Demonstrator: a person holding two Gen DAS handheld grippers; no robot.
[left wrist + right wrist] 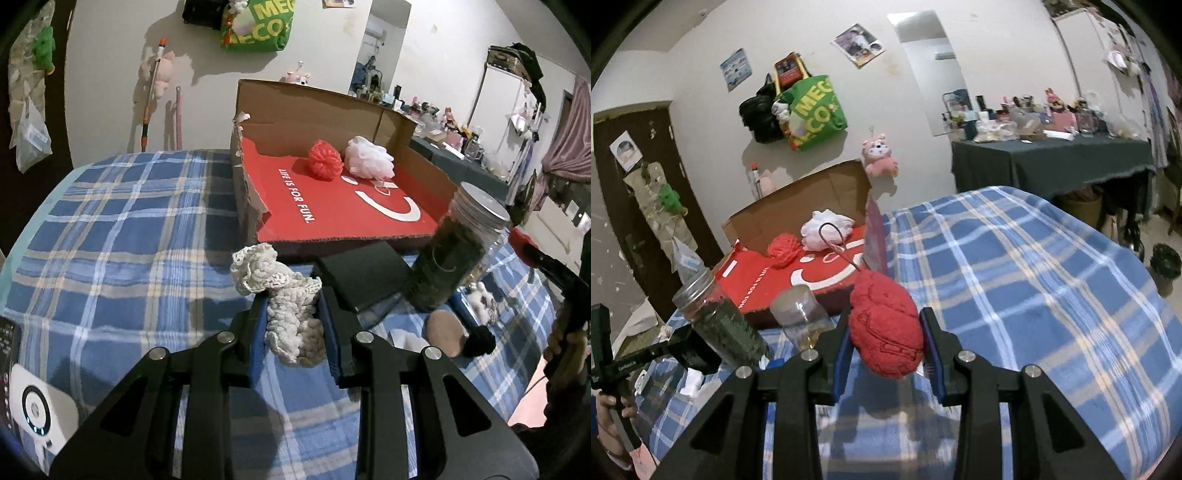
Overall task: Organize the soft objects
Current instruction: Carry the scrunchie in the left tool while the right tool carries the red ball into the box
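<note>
My left gripper point(291, 314) is shut on a white crocheted piece point(288, 310) and holds it above the blue plaid bed. My right gripper point(886, 339) is shut on a red knitted soft object point(886, 328) with a wire hook loop point(831, 236) and holds it above the bed. An open cardboard box with a red floor point(351, 210) lies ahead of both. It holds a red mesh pouf point(325, 160) and a white mesh pouf point(369, 157). The box point(798, 273), the red pouf point(783, 249) and the white pouf point(825, 229) also show in the right wrist view.
A jar of dark contents with a metal lid point(454, 254), a black box point(364, 277), a powder puff point(443, 332) and a black pompom point(478, 341) lie in front of the carton. A clear plastic jar point(803, 317) stands by it. A white device point(37, 413) sits at lower left.
</note>
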